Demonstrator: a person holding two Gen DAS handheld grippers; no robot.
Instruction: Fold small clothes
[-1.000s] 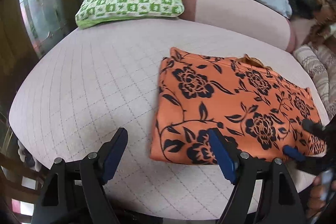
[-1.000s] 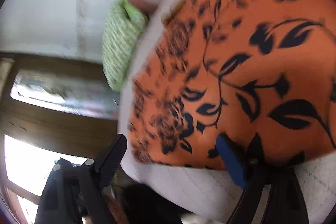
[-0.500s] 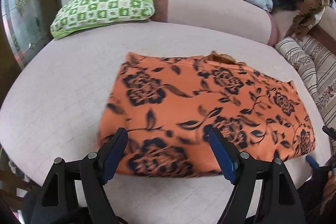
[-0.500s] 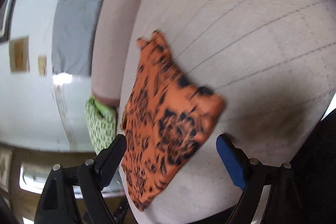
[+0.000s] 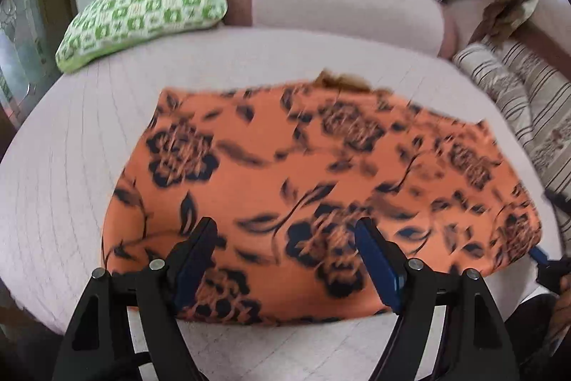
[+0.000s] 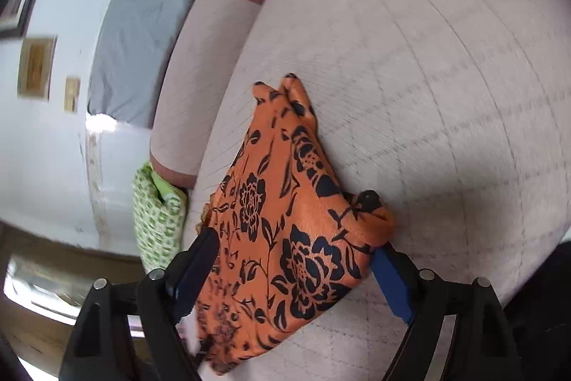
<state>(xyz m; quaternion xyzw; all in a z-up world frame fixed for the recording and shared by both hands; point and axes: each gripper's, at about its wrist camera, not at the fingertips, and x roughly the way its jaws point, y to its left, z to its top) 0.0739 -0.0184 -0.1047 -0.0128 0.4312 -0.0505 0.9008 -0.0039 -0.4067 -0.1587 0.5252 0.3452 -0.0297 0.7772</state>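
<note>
Orange garment [image 5: 321,188] lies flat on the bed [image 5: 71,188], folded into a broad rectangle, directly ahead of and under the left gripper [image 5: 285,259]; its near edge runs just beneath the two blue-padded fingers [image 5: 374,268], which stand wide apart with nothing clamped between them. The right gripper [image 6: 296,274] comes at the same cloth from its short end: one corner of the garment [image 6: 285,220] sits between the jaws, which have just been closing a little but are still spread, pads not pressing on the fabric. That gripper's tip [image 5: 539,256] shows at the cloth's far right corner in the left view. Fabric is smooth, slightly shiny, orange with black roses and leaves; a bunched fold pokes out at the far edge. The bed cover is pale pink, quilted in a square grid, soft. Beyond the cloth: a green-and-white checked pillow [image 5: 142,9], a pink bolster [image 5: 339,9], a striped cushion [image 5: 517,88]. Bare quilt lies open left of the garment and between it and the pillows; the near bed edge is close under the left gripper.
</note>
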